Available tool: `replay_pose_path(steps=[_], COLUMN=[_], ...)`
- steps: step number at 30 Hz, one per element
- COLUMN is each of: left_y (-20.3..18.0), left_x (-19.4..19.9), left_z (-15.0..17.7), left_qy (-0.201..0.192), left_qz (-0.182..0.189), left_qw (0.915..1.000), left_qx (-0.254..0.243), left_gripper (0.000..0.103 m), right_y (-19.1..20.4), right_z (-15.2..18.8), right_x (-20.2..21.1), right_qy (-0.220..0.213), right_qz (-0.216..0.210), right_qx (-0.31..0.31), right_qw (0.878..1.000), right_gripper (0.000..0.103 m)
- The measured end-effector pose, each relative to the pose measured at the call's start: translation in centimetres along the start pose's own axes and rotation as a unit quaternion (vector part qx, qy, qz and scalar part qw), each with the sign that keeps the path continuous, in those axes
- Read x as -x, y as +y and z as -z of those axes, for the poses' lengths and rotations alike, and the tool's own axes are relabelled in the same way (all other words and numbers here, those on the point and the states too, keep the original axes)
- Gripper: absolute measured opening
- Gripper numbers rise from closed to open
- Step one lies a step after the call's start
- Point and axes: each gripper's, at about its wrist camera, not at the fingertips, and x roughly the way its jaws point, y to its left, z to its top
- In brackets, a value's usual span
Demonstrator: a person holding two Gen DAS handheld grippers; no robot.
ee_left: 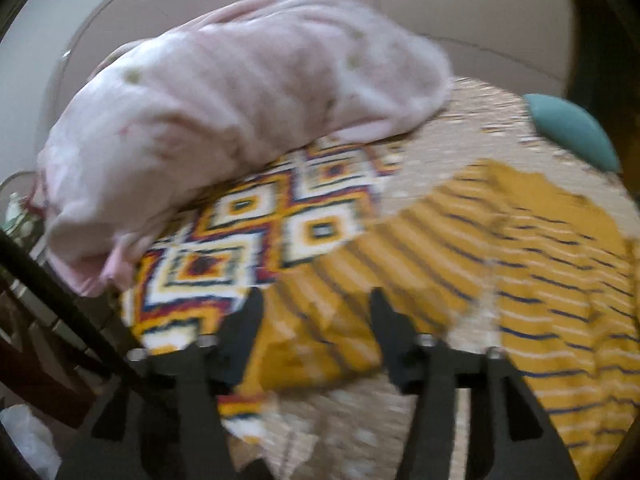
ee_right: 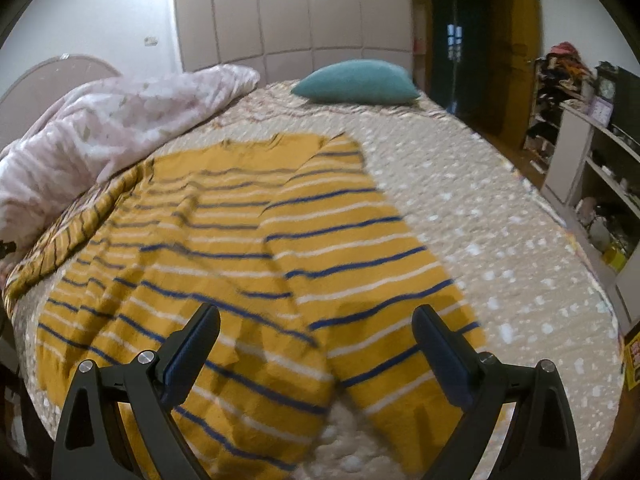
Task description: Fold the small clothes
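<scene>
Left gripper (ee_left: 316, 300): nearest the left camera, jaws apart, empty, above the shirt's left sleeve.
Right gripper (ee_right: 316, 320): jaws wide apart, empty, over the shirt's lower half.
Striped shirt (ee_right: 240, 240): yellow with blue and white stripes, spread on the bed (ee_right: 480, 220), right sleeve already folded inward.
Patterned cloth (ee_left: 256, 236): lies left of the shirt.
Pink blanket (ee_left: 224, 112): heaped behind.
Teal pillow (ee_right: 356, 82): far right corner.
Step advice: probably pinch the left sleeve's edge, fold inward, keep it flat.
Containers: none visible.
</scene>
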Motion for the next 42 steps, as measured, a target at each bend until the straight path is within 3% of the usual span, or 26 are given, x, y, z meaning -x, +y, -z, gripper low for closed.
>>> replay_pose_path(steps=[4, 7, 16, 17, 19, 20, 21, 23, 25, 27, 28, 30, 31, 32, 35, 42], left_y=[-4.9, -8.4, -16.6, -17.1, -18.0, -18.4, -18.8, -19.1, -19.4, -19.6, -19.7, -19.5, -19.4, -19.2, -19.1, -19.0], left_x=[1.6, 1.9, 0.3, 0.0, -0.8, -1.5, -2.1, -2.7, -2.5, -2.5, -2.5, -2.7, -2.9, -3.1, -3.3, -3.1], left_z=[1.3, 2.5, 5.6, 5.9, 6.4, 6.6, 6.9, 7.6, 8.2, 8.6, 8.6, 8.7, 8.6, 8.6, 8.6, 9.0], left_qy=[-0.004, 0.008, 0.042, 0.045, 0.052, 0.060, 0.070, 0.075, 0.055, 0.044, 0.040, 0.036, 0.037, 0.038, 0.034, 0.016], left_qz=[0.078, 0.122, 0.175, 0.174, 0.168, 0.163, 0.160, 0.153, 0.141, 0.130, 0.127, 0.125, 0.127, 0.129, 0.131, 0.130], left_qw=[0.9961, 0.9904, 0.9755, 0.9753, 0.9756, 0.9759, 0.9759, 0.9772, 0.9793, 0.9798, 0.9801, 0.9812, 0.9818, 0.9822, 0.9826, 0.9834], left_qx=[-0.041, -0.064, -0.126, -0.128, -0.132, -0.133, -0.131, -0.128, -0.134, -0.145, -0.148, -0.143, -0.137, -0.131, -0.127, -0.125], left_gripper=[0.070, 0.070, 0.070, 0.070, 0.070, 0.070, 0.070, 0.077, 0.081, 0.084, 0.087, 0.091, 0.093, 0.095, 0.097, 0.097], right_y=[-2.8, -5.3, -9.2, -9.4, -9.9, -10.2, -11.0, -12.8, -14.9, -17.1, -17.7, -17.7, -17.7, -17.8, -17.5, -10.3], right_z=[-0.3, 0.3, 2.4, 2.6, 2.6, 2.5, 2.4, 2.2, 1.9, 1.4, 1.1, 0.5, 0.4, 0.3, 0.8, 0.8], right_x=[0.7, 0.1, -2.5, -2.7, -2.6, -2.7, -2.7, -1.8, -0.7, 0.4, 0.9, 2.0, 2.5, 3.0, 3.1, 2.1], right_qy=[-0.015, -0.002, 0.036, 0.039, 0.043, 0.052, 0.061, 0.049, 0.029, 0.019, 0.014, -0.004, -0.015, -0.022, -0.024, -0.019], right_qz=[0.049, 0.078, 0.032, 0.019, -0.008, -0.034, -0.082, -0.098, -0.065, 0.024, 0.098, 0.241, 0.269, 0.264, 0.195, 0.106], right_qx=[-0.026, -0.050, -0.141, -0.150, -0.157, -0.162, -0.181, -0.210, -0.228, -0.234, -0.221, -0.173, -0.167, -0.179, -0.219, -0.159], right_qw=[0.998, 0.996, 0.989, 0.988, 0.987, 0.985, 0.978, 0.971, 0.971, 0.972, 0.970, 0.955, 0.948, 0.947, 0.956, 0.981], right_gripper=[0.099, 0.099, 0.099, 0.095, 0.058, 0.025, 0.012, 0.010, 0.010, 0.010, 0.010, 0.011, 0.013, 0.016, 0.036, 0.046])
